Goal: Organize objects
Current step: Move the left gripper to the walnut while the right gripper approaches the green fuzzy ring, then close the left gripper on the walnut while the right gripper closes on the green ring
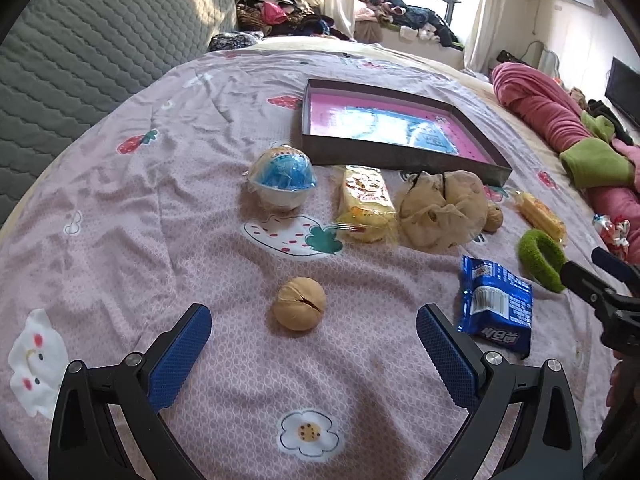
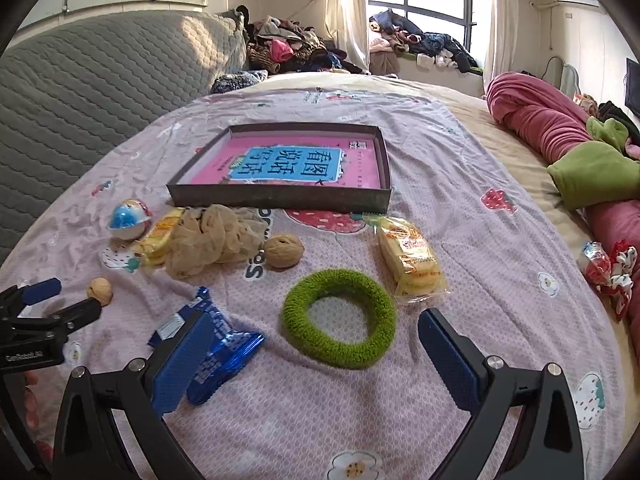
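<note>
A dark shallow tray [image 1: 396, 158] [image 2: 280, 200] with a pink book inside lies on the bed. My left gripper [image 1: 314, 314] [image 2: 76, 296] stands open, and a walnut [image 1: 299, 303] [image 2: 100, 290] rests on the sheet just ahead between its fingers. My right gripper [image 2: 316, 318] [image 1: 582, 262] is open over a green fuzzy ring [image 2: 296, 316] [image 1: 540, 258], not touching it. A blue snack packet [image 2: 216, 344] [image 1: 496, 304] lies partly behind its left finger. Near the tray sit a blue-and-white ball [image 1: 282, 178], two yellow snack packs [image 1: 366, 202] [image 2: 408, 256], a beige net bag [image 1: 440, 208] and another walnut [image 2: 283, 252].
A grey quilted headboard [image 1: 80, 40] rises on the left. Rolled pink and green blankets [image 2: 560, 140] and a red-and-white wrapper [image 2: 604, 268] line the right side of the bed. Clothes are piled by the window [image 2: 288, 48].
</note>
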Demonstrator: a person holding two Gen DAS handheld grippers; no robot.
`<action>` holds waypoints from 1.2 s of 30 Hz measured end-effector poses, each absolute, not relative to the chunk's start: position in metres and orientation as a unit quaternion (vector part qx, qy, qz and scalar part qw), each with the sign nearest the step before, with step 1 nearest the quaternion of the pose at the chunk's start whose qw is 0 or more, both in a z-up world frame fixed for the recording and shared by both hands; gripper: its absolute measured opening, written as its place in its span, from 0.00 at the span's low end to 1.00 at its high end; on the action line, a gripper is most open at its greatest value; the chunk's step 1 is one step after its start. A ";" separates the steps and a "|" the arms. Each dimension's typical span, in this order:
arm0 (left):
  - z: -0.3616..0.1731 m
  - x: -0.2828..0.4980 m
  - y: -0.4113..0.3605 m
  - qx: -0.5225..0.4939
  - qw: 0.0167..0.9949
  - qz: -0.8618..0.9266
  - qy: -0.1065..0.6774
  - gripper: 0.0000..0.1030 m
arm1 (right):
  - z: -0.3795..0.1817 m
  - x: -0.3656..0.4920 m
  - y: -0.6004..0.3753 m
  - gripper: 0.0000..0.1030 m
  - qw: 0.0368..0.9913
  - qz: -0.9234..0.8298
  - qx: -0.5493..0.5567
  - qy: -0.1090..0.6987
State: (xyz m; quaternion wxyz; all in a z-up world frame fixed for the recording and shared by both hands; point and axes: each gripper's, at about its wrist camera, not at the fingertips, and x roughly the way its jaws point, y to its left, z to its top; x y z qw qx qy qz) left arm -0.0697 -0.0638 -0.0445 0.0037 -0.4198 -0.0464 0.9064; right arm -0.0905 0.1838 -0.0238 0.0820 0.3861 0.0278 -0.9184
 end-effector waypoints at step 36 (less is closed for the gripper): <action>-0.072 -0.091 -0.066 -0.446 0.037 0.892 -0.058 0.38 | -0.059 -0.128 0.175 0.55 0.037 -0.898 0.430 0.083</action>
